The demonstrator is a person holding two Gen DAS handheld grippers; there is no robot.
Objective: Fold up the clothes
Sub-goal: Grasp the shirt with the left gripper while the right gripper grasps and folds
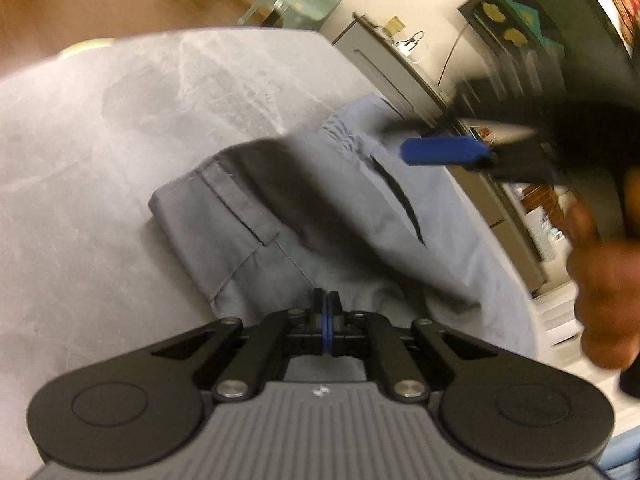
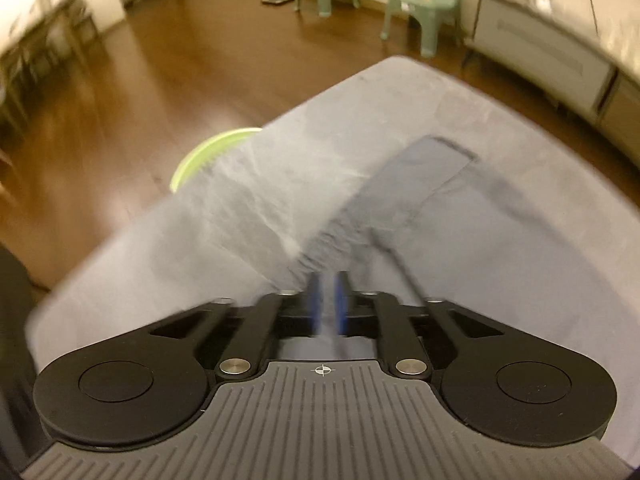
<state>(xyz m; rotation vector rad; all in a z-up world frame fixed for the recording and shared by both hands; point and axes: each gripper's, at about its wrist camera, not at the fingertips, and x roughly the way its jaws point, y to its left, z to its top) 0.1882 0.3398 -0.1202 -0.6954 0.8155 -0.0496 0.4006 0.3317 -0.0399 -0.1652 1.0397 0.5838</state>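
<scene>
Roughly in the middle of a grey marbled table (image 1: 100,128) lay a pair of grey trousers (image 1: 248,224), partly folded over on itself, with a dark slit pocket showing on the upper layer. From the left wrist view, the left gripper (image 1: 327,312) sat low over the near edge of the garment, its 2 blue-lined jaws pressed together; cloth reached right up to the tips, but whether any fabric was pinched between them could not be told. Further along the same view, the right gripper (image 1: 444,151) came in blurred from the right above the waistband end, with a person's hand (image 1: 604,280) around its handle.

From the right wrist view, the right gripper (image 2: 328,300) showed its 2 blue pads standing slightly apart with a narrow gap; blurred grey cloth of the trousers (image 2: 416,176) ran up to that gap, and motion blur hid whether it was held. The garment stretched away from the tips toward the far side of the table (image 2: 540,260). Past the table's left edge a lime-green round object (image 2: 208,152) sat on the wooden floor (image 2: 160,60), and 2 pale green chairs (image 2: 424,4) stood near the wall beside a grey cabinet (image 2: 540,52).
</scene>
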